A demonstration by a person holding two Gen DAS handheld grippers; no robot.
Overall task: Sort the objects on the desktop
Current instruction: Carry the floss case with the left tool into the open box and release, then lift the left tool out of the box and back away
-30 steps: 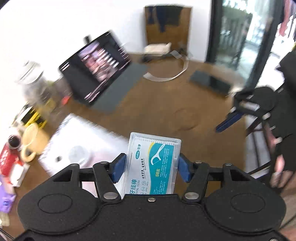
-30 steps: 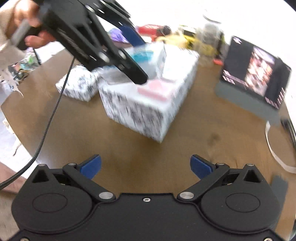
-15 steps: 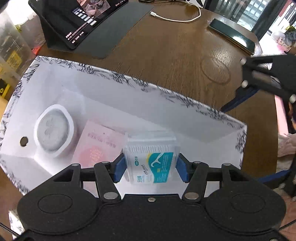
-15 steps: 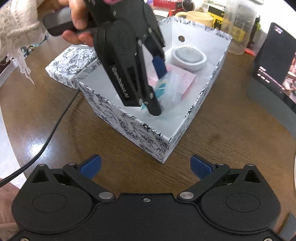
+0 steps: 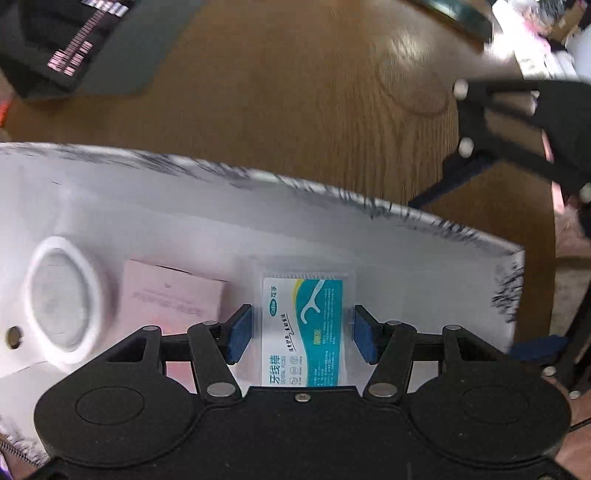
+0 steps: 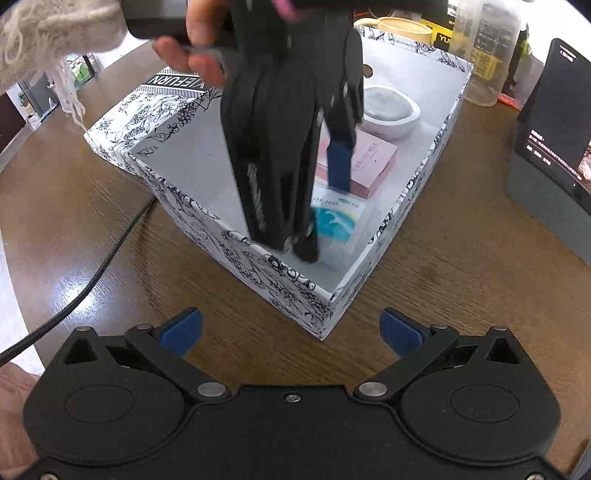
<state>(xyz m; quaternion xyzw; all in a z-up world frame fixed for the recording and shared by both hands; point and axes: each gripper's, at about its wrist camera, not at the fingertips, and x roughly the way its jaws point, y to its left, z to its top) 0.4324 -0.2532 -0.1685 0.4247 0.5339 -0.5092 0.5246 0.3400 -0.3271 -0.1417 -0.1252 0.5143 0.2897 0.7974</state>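
Place: home living or dining area, lived-in, not a lab or shop.
Surface: round dark-brown wood-grain tabletop (image 6: 461, 258).
Far edge clutter: cream ceramic mug (image 6: 400, 27), clear plastic measuring jug (image 6: 487, 51), yellow packaging behind.
Right edge: black tablet propped on a grey folio stand (image 6: 554, 155), screen lit.
Middle: white cardboard storage box with black floral print (image 6: 266, 266), its matching lid (image 6: 147, 114) just beside it.

My left claw (image 6: 325, 206) hides most of the floss pack (image 6: 338, 218) from the right view; whether its pads still touch the pack, I cannot tell. The box rim (image 5: 221, 170) is blurred.
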